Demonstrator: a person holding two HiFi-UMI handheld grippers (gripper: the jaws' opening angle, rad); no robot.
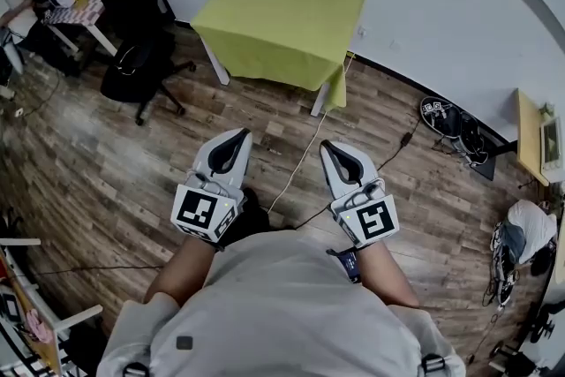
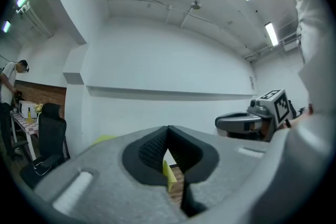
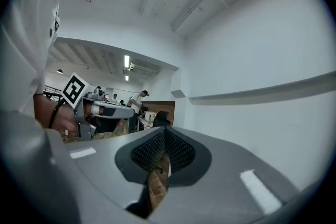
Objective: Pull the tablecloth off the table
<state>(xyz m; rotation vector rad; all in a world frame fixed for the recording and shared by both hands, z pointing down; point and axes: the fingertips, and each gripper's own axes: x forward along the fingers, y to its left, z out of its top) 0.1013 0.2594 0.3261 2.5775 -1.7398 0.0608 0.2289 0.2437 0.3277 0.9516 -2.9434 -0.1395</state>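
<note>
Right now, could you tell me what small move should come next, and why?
Probably step toward the table, carrying both grippers forward. The green tablecloth covers the table across the floor, likely out of reach, while the left gripper and right gripper sit close to the body, both shut and empty.

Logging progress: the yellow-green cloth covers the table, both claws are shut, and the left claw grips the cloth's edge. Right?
Not quite: the left claw grips nothing. The head view shows it shut, well short of the table. The yellow-green cloth does cover it, and the right claw is shut too.
</note>
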